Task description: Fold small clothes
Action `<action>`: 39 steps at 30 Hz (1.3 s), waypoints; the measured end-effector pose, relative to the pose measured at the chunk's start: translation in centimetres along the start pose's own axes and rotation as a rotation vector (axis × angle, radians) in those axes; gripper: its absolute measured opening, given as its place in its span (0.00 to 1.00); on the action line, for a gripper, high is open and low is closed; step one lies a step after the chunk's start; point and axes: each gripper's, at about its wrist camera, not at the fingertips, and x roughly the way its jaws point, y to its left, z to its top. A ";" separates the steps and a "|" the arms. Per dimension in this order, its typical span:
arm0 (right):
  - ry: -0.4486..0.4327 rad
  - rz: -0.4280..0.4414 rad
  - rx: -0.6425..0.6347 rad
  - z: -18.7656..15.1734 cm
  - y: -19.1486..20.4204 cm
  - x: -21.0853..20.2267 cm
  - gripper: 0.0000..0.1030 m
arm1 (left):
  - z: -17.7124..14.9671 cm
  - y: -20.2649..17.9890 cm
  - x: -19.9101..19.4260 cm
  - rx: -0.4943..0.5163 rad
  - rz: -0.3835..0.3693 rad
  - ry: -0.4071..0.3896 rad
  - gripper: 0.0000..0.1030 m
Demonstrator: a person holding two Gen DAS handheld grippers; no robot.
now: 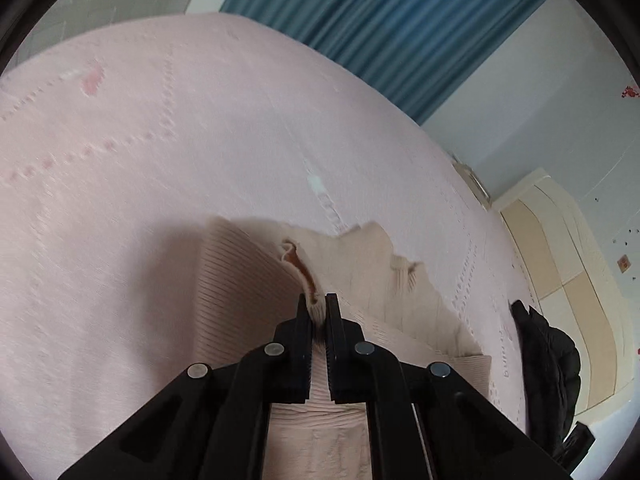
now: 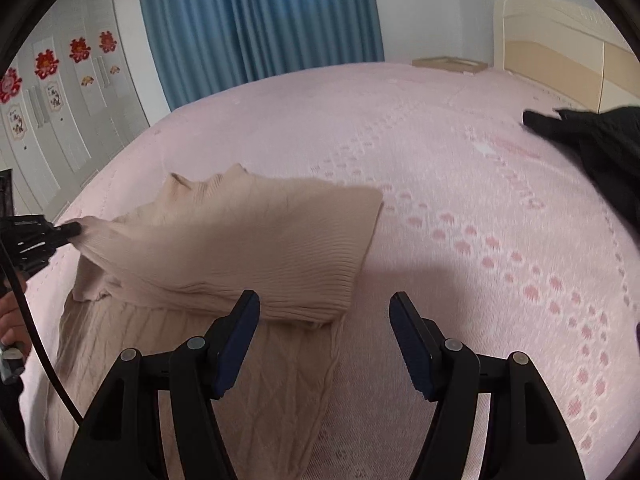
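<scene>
Left jaws: your left gripper [image 1: 319, 307] was clamped tight, its two black fingers nearly meeting, with a bunched ribbed edge of the beige knit sweater [image 1: 248, 280] pinched between the pads.
Left grip seen from the right wrist: the left gripper [image 2: 74, 229] sat at the far left of that view, and the knit fanned out from its tip in taut folds.
Right jaws: your right gripper [image 2: 324, 300] stood well open, with nothing between its fingers; the left finger hung over the sweater's lower part and the right finger over bare bedspread.
Contact on the right: you could not tell from either view whether the right fingers touched the fabric below them.
Sweater: the beige knit sweater [image 2: 240, 232] lay on the bed in front of you, its ribbed upper part lifted and folded across a flat cable-patterned part that lay nearest the right gripper.
Sweater's edges: its ribbed hem ended just beyond the gap between the right fingers; a narrow ribbed piece stuck up at the far side.
Bedspread: the pink bedspread [image 2: 460, 168], with its darker pink pattern, carried the sweater.
Black garment: a black garment [image 2: 600, 144] lay well apart from the sweater, toward the right edge near the headboard [image 2: 560, 48].
Your hand: part of a hand [image 2: 10, 320] showed at the left border beside a black cable [image 2: 36, 344].
Room: a blue curtain [image 2: 256, 16] hung beyond the bed.
</scene>
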 end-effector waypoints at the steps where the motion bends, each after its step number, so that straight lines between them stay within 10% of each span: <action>1: -0.005 -0.004 -0.001 0.4 0.2 0.0 0.64 | -0.1 0.2 -0.4 0.016 0.016 -0.008 0.06; 11: 0.038 -0.062 -0.005 2.3 0.8 3.4 0.64 | -1.9 2.2 1.7 0.089 0.142 0.050 0.07; 15: 0.116 -0.109 -0.038 2.3 0.7 5.6 0.64 | -1.9 2.1 1.0 0.112 0.137 0.041 0.29; 20: 0.079 -0.078 -0.012 3.2 0.2 5.7 0.64 | -1.2 1.9 1.6 0.138 0.126 0.051 0.31; 27: 0.085 0.031 0.004 4.6 -0.1 8.2 0.14 | -1.5 1.5 1.8 0.146 0.085 0.049 0.31; 39: -0.008 -0.031 -0.058 5.6 0.6 5.2 0.27 | -1.1 -0.7 1.0 0.235 0.031 -0.013 0.31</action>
